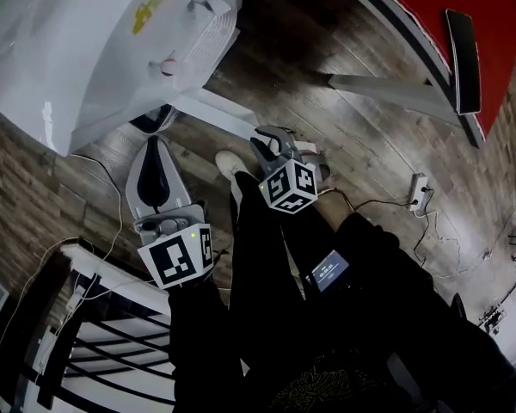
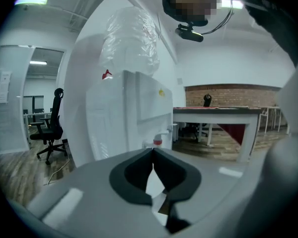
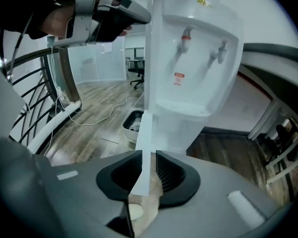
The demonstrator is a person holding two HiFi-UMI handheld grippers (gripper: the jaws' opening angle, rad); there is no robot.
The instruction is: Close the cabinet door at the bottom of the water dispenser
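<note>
While the right gripper (image 3: 146, 153) is held low and aimed at the foot of the water dispenser (image 3: 188, 58), its ribbed black jaws stand slightly apart. The thin white edge of the cabinet door (image 3: 145, 128) runs up through the gap. Brown floor shows beside that edge on the right, and whether either jaw touches the door cannot be told. In the head view this gripper (image 1: 271, 140) sits at frame centre, its marker cube towards the person, and the door (image 1: 219, 114) is a narrow white strip swung out from the dispenser's base, just above and to its left.

The left gripper (image 2: 152, 151) is raised and levelled at the dispenser's side. Its smooth black jaws meet at the tips with nothing between them. In the head view it (image 1: 154, 149) lies left of centre.

The dispenser is glossy white plastic, with two taps in a recessed front and a clear-wrapped bottle (image 2: 129, 38) on top. Beneath lies a wood-plank floor (image 1: 370, 127). A black metal railing (image 3: 35, 98) fills the left of the right gripper view.
</note>
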